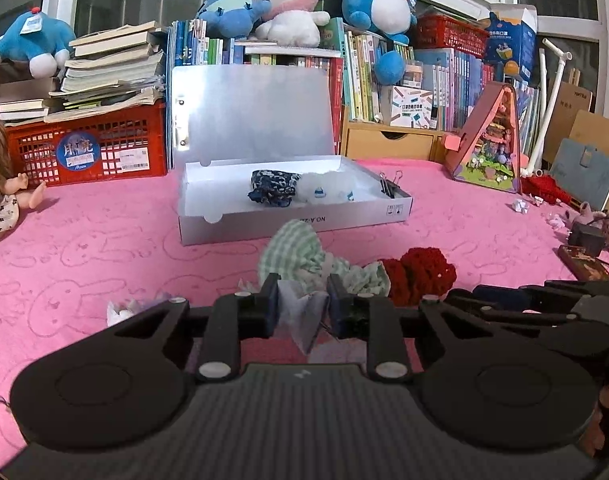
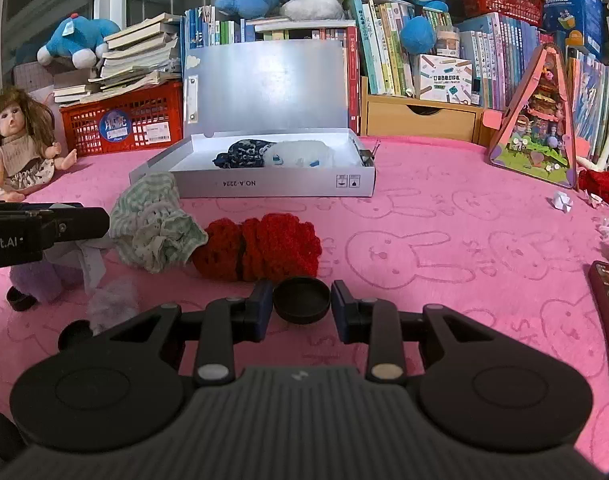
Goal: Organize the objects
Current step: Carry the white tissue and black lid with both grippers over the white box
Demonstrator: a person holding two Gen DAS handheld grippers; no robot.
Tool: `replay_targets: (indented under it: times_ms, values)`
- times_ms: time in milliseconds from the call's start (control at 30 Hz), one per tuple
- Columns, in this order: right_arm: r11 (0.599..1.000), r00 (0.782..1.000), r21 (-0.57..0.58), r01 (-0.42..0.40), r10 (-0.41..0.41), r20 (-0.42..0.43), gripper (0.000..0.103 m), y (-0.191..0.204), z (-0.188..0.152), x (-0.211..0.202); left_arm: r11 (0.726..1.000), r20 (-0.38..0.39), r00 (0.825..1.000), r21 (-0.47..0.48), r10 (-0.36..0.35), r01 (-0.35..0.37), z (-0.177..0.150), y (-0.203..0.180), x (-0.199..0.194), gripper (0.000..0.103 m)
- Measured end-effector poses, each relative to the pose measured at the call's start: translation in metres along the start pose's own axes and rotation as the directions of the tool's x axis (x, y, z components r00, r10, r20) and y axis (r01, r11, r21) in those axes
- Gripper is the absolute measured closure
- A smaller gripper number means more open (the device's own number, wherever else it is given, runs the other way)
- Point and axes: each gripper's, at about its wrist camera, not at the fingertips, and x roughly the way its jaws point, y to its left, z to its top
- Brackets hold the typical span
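An open white box (image 1: 296, 222) (image 2: 264, 189) stands on the pink blanket, with a dark blue patterned cloth (image 1: 273, 186) and a white fluffy item (image 1: 330, 188) inside. A green checked cloth (image 1: 304, 254) (image 2: 154, 222) and a red knitted piece (image 1: 418, 276) (image 2: 264, 246) lie in front of the box. My left gripper (image 1: 303, 298) is shut on a pale lilac cloth item (image 1: 302, 312); it also shows at the left of the right wrist view (image 2: 84, 220). My right gripper (image 2: 302, 300) has its fingers against both sides of a small round black lid (image 2: 301, 299).
Red crate (image 1: 88, 148) with books, book rows and plush toys stand behind the box. A doll (image 2: 20, 148) sits at the left. A pink triangular dollhouse (image 2: 538, 128) stands at the right. Small black pieces (image 2: 74, 334) and paper scraps (image 2: 562, 200) lie about.
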Motion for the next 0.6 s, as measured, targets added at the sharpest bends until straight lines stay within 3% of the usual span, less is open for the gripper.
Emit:
replay_targets:
  times_ms: [600]
  values:
    - [1.0,1.0,0.017,-0.004,0.004,0.019,0.067,-0.0021,0.0043,-0.0045,1.0,0.038,0.999,-0.003,-0.007,0.007,0.0079,0.0017,-0.0104,0.074]
